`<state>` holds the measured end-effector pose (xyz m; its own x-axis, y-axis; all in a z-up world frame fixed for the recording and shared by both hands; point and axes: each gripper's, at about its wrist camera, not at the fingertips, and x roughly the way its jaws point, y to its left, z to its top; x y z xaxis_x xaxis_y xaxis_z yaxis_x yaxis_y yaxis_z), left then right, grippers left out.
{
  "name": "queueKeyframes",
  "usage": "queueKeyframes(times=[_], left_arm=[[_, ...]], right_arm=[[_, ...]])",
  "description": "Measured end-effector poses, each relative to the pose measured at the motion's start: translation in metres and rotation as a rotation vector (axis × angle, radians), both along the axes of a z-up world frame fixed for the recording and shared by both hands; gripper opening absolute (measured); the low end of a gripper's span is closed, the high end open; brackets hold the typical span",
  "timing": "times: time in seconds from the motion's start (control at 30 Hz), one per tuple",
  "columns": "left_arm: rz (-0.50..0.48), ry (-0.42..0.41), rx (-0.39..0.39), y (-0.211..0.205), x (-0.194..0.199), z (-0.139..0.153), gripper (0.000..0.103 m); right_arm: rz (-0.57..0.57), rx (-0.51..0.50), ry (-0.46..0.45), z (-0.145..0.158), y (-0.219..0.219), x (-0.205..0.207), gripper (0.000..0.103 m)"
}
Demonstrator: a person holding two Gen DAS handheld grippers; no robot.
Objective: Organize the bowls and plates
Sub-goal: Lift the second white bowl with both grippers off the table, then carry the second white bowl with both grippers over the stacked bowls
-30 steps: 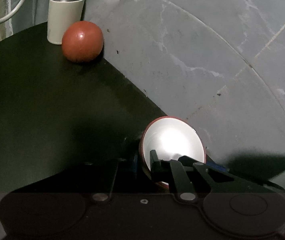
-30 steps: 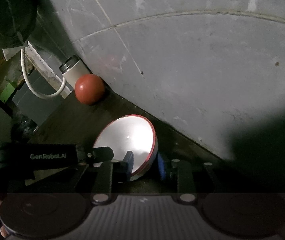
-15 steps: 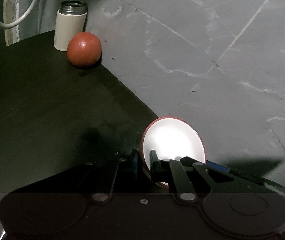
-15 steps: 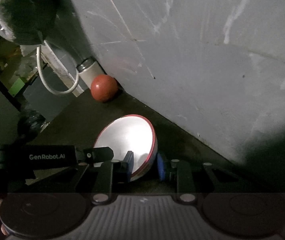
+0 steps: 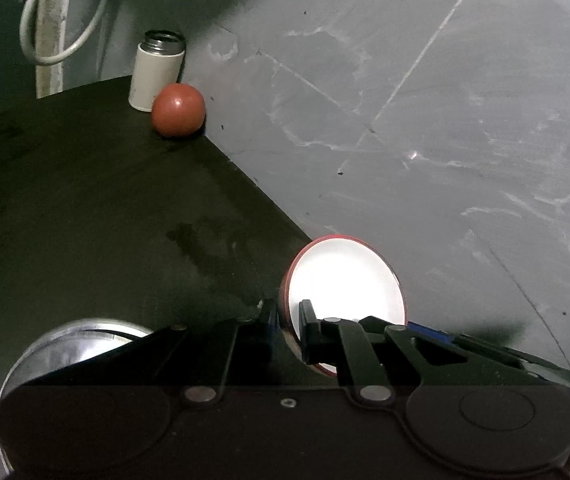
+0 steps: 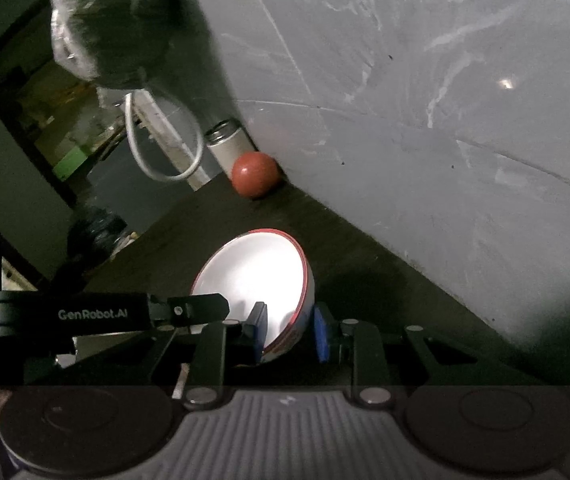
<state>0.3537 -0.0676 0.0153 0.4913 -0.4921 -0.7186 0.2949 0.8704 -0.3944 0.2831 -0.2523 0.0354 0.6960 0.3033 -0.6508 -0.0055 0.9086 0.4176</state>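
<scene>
The left hand-held gripper (image 5: 287, 322) is clamping the near rim of a white bowl with a red outside (image 5: 345, 280), its jaws pinched thin on the wall, one pad inside and one outside. The right hand-held gripper (image 6: 289, 330) is gripping the same bowl (image 6: 253, 276) on the opposite rim, blue pads pressing either side of the wall. The bowl is tilting on edge between the two, raised off the dark surface (image 5: 85, 220) and close to the grey wall (image 5: 445, 140). At the far end of the surface a red bowl turned upside down (image 5: 178, 109) is sitting against the wall, touching a white canister with a metal neck (image 5: 156, 72). A steel bowl (image 5: 73, 344) is showing at the lower left of the left wrist view
</scene>
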Motion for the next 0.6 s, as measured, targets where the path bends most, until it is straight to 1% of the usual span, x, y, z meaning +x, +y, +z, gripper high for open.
queueKeyframes(times=[0.2,0.4,0.6], left_arm=[[0.041,-0.016,-0.017,0.006,-0.033,0.011,0.011],[0.083,-0.017,-0.037,0.013,-0.061,0.016,0.011],[0.102,-0.003,-0.048,0.016,-0.082,0.012,0.011]], right_arm=[[0.062,0.002,-0.007,0.012,-0.001,-0.025,0.028],[0.132,-0.007,-0.004,0.018,0.003,-0.049,0.028],[0.185,-0.015,0.015,0.016,0.006,-0.068,0.028]])
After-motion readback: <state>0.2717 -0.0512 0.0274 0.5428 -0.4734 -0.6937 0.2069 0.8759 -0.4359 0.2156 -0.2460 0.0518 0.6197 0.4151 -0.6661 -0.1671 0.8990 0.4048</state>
